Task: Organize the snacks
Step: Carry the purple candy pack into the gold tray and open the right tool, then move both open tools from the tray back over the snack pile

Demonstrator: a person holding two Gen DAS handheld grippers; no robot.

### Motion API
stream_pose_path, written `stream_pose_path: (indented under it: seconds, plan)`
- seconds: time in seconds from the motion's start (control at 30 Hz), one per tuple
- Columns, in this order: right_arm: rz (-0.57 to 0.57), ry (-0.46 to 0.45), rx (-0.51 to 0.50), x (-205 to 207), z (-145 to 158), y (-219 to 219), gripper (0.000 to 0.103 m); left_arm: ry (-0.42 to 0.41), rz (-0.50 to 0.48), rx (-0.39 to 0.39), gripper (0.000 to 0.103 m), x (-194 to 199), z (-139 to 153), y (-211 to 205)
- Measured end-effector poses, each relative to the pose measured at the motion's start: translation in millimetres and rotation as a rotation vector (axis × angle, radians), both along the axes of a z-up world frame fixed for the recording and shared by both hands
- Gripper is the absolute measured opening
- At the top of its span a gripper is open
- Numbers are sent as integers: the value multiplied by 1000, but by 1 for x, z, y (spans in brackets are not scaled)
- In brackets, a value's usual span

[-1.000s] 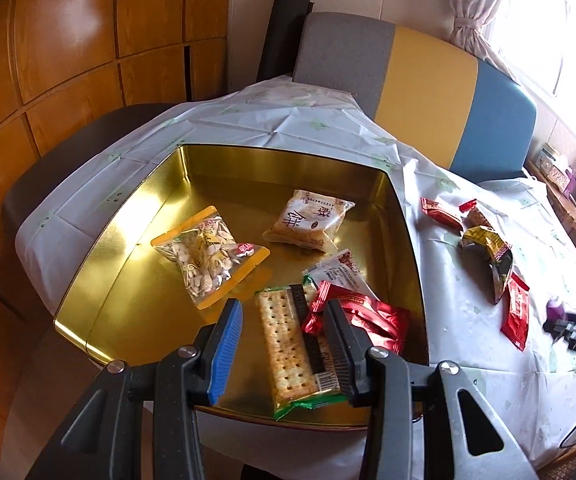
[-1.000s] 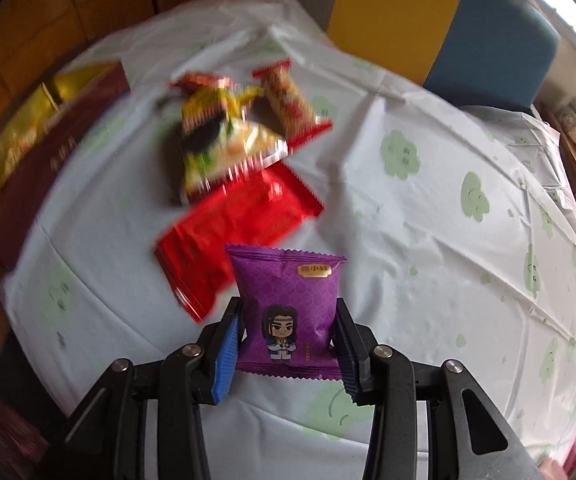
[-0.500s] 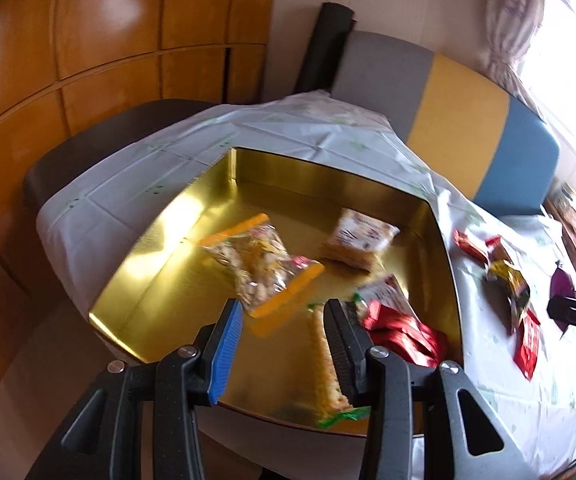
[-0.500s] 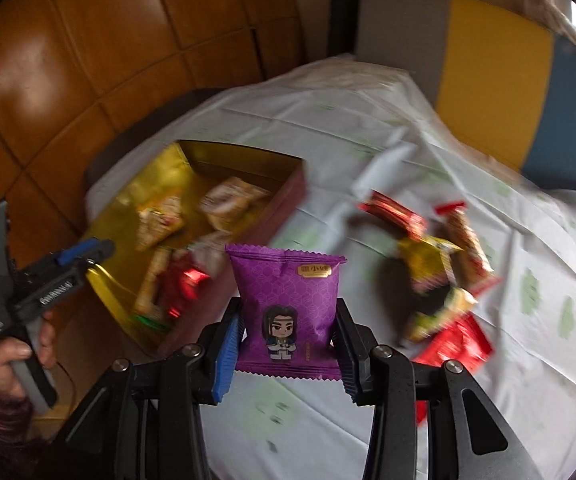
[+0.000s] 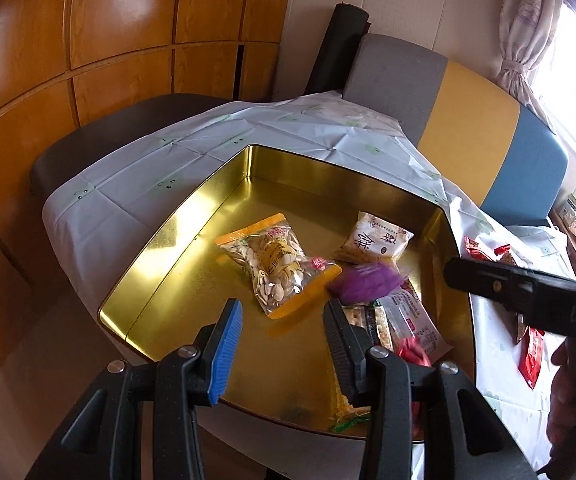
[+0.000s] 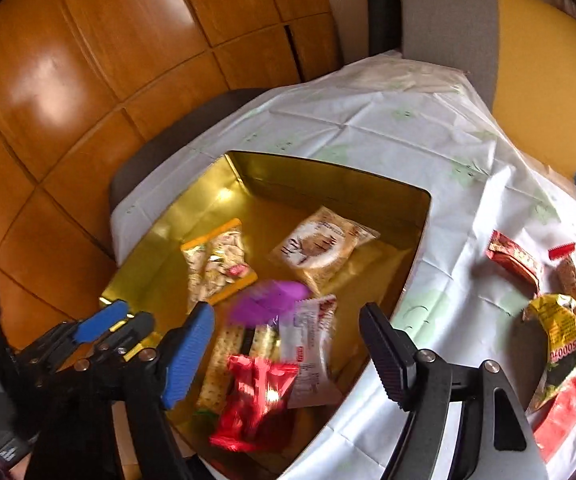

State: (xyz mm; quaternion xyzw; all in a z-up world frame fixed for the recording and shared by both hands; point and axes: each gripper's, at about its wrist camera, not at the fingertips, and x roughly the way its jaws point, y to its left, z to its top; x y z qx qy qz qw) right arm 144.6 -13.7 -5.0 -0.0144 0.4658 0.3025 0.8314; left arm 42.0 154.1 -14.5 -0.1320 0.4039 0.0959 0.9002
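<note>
Your right gripper (image 6: 288,348) is opening over the gold tin's (image 6: 327,178) near right corner; nothing between its pads. The purple packet (image 6: 268,300), blurred, sits inside mid-tin, beside the seed bag (image 5: 276,264). Your left gripper (image 5: 284,340) hangs part-open, empty, at the near rim. Far-left tin floor bare.

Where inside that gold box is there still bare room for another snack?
The gold tin has bare floor along its left wall, beside the seed bag, and along the far wall behind the beige packet. The near right corner, around the purple packet, is piled up.
</note>
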Motion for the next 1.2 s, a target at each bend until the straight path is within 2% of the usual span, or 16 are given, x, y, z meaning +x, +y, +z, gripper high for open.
stream_pose_path:
  seconds: [0.37,0.47,1.2]
  plan:
    - [-61,-119,-29,-34,11,-49,76,2,-30,20,43,-1,1,-13]
    - [-94,-136,-34,-40,16,-69,83,-3,-44,26,43,-2,3,-18]
    - [-439,-169,-182,-44,32,-269,86,-17,-180,84,43,-2,14,-66]
